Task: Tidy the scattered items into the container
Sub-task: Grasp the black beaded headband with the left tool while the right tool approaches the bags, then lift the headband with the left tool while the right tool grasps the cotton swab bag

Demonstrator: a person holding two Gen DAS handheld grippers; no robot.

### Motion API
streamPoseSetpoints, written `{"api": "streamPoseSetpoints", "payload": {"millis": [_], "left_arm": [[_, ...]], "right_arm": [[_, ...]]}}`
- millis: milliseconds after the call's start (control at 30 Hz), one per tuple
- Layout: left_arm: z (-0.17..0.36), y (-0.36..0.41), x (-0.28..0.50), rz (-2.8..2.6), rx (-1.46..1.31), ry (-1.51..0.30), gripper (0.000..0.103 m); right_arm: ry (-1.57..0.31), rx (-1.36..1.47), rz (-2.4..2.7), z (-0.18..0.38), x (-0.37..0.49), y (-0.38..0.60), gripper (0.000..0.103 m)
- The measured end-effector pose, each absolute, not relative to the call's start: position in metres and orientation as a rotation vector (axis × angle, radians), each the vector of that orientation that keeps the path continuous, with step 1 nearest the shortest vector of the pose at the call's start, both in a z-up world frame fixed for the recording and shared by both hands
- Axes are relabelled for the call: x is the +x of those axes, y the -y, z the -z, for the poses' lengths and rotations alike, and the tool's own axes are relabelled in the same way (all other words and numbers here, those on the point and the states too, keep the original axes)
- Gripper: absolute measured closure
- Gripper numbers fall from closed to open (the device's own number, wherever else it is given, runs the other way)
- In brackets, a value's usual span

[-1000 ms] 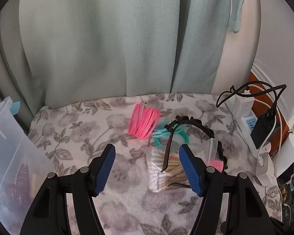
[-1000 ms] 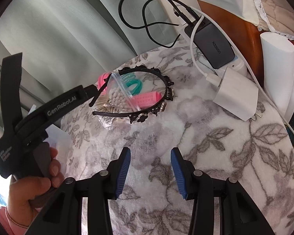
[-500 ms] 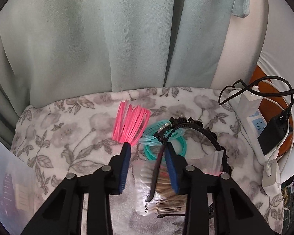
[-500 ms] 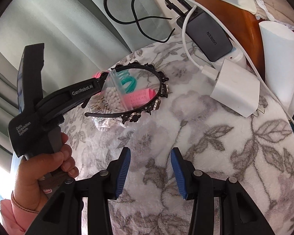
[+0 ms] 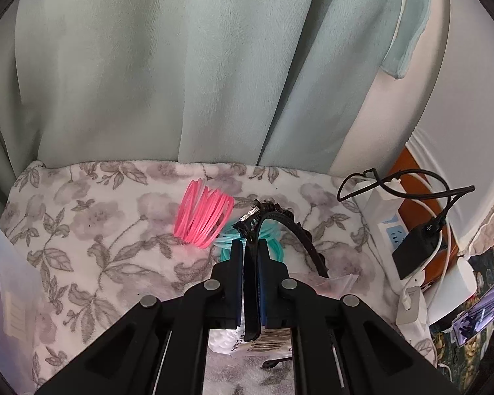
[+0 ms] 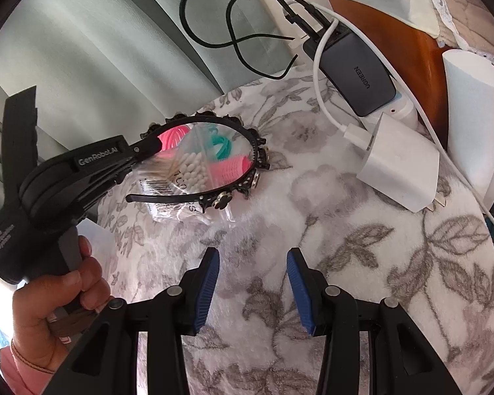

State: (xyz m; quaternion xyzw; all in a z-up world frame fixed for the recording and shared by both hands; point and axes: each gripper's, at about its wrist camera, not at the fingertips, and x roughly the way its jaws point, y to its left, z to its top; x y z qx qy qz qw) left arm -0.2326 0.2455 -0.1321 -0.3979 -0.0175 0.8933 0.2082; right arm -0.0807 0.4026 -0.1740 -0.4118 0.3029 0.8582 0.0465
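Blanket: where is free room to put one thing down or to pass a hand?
Free: blanket between bin and pink rings, and before the right gripper. Crowded: headband, swab bag and teal rings overlap; chargers line the edge.

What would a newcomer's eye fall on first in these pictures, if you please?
The left tongs, shut on one arm of the black headband, draw the eye first, mid-table on the floral cloth. Just beyond lie the pink coil hair ties, with teal ones under the headband. The right tongs hang open over bare cloth, and chargers crowd the right edge.
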Motion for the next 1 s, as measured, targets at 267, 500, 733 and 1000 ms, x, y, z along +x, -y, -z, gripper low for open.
{"api": "streamPoseSetpoints", "payload": {"millis": [267,500,733,1000], "left_arm": [[0.119,-0.220,-0.229,-2.435,-1.116,0.249,0.096],[0.112,-0.205,-0.220,-2.435,-1.089,0.299,0.096],[0.097,-0.187,-0.220,-2.384,-1.017,0.475,0.095],[0.075,-0.163,-0.213,-2.472,-0.941,0.491,0.095]], "right_arm": [[-0.886,-1.261,-2.657,0.169,-0.093,-0.393,0.057],[-0.852,-1.214,-2.703,0.158,-0.101,-0.388,0.057],[-0.830,-1.203,-2.711,0.154,-0.104,-0.385,0.057],[-0.827,-1.231,-2.735,0.161,-0.122,-0.383,0.057]]}}
